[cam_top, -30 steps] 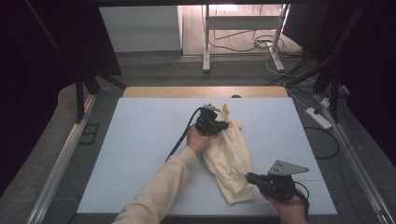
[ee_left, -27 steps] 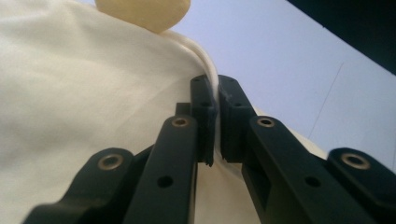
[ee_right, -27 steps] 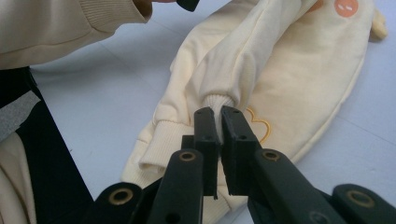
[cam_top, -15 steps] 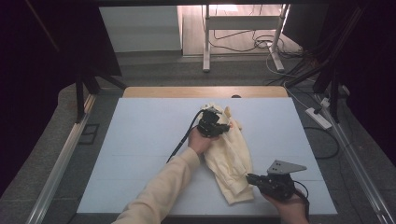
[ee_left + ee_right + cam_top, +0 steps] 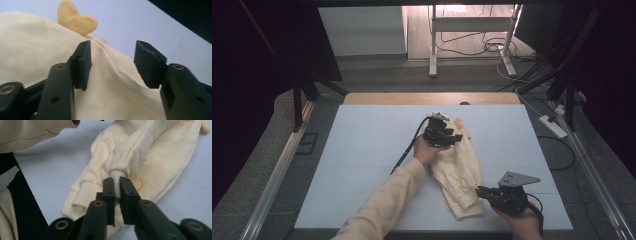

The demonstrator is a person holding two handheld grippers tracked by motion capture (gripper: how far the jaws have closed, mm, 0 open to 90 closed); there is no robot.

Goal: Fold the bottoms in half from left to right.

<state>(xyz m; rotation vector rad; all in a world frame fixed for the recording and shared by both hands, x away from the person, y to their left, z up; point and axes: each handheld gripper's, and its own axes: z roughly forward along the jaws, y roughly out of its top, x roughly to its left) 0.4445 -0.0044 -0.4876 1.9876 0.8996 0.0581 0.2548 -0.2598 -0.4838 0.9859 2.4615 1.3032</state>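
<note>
Since the earlier frame the left gripper (image 5: 447, 136) has let its jaws spread apart, free above the cream sweatshirt (image 5: 459, 170), which runs lengthwise from it toward the right gripper (image 5: 482, 191). That nearer one pinches the sleeve cuff (image 5: 117, 178), its jaws just easing wider.

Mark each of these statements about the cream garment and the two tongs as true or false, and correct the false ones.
1. The right tongs pinch a ribbed sleeve cuff of the cream garment. True.
2. The left tongs are clamped shut on the cloth. False: their jaws have just been opening and stand apart over a ridge of fabric.
3. The garment lies on a pale blue table. True.
4. The garment hangs off the table's far edge. False: it lies wholly on the tabletop.
</note>
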